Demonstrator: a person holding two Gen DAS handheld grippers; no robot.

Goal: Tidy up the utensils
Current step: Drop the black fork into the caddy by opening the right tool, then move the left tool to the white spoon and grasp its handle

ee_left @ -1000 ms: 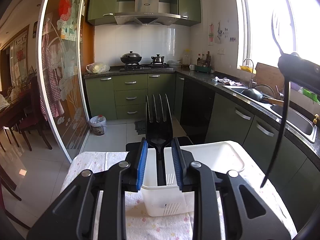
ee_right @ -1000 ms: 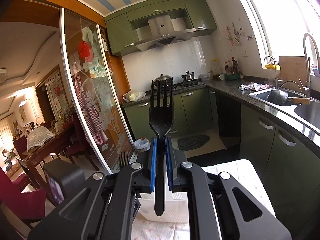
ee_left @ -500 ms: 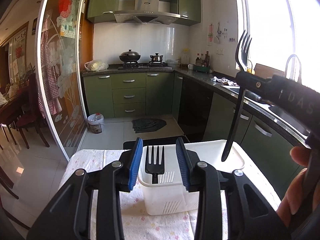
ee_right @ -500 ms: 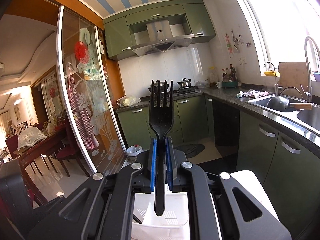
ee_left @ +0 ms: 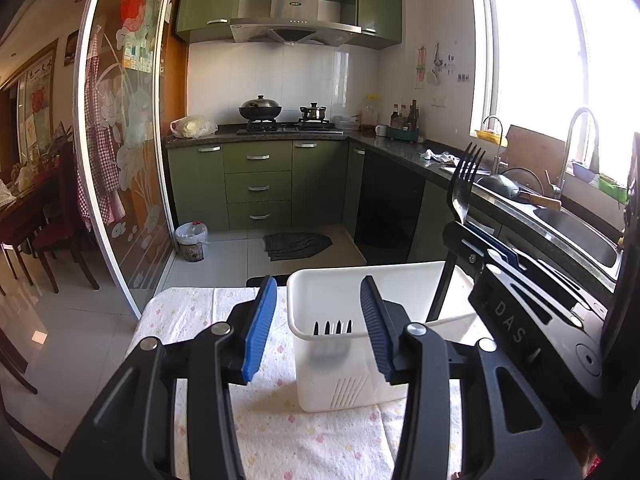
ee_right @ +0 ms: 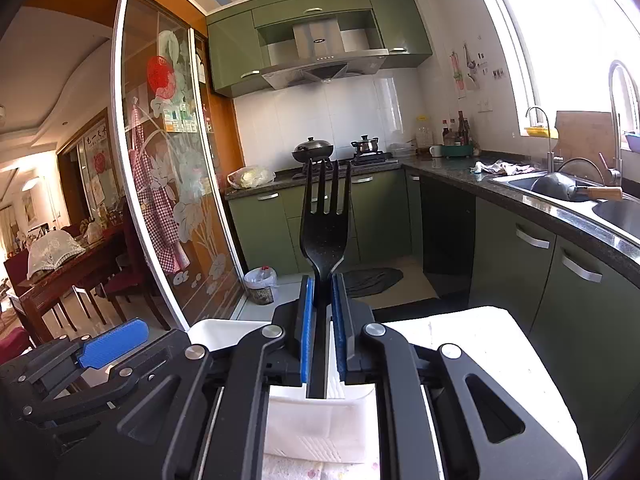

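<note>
**Right tool holding a fork over the basket, left tool hanging open**

I am holding the left tool [ee_left: 318, 328] spread wide with nothing between its blue pads [ee_left: 260, 328], and it is hovering just in front of the white basket [ee_left: 340, 364]. The basket is standing on the table, which is wearing a white cloth [ee_left: 304, 436] dotted with small flowers. Inside the basket, near its front wall, the black tines of one fork [ee_left: 333, 327] are poking up just above the rim; the rest of that fork is hidden by the wall.

I am keeping the right tool [ee_right: 320, 344] clamped tight on the handle of a second black fork [ee_right: 325, 232], which is standing upright with its tines pointing up. In the left wrist view this second fork [ee_left: 464, 188] is showing to the right of the basket, with the lower end of its handle reaching down behind the basket's far right corner; I cannot tell whether it is touching anything there. In the right wrist view the basket [ee_right: 316, 424] is sitting directly below the clamped pads, and the left tool [ee_right: 112, 344] is appearing low at the left, beside the basket.

Behind the table, green kitchen cabinets [ee_left: 258, 188] are running along the far wall, and a sink [ee_left: 576, 232] is sitting under the window on the right.
</note>
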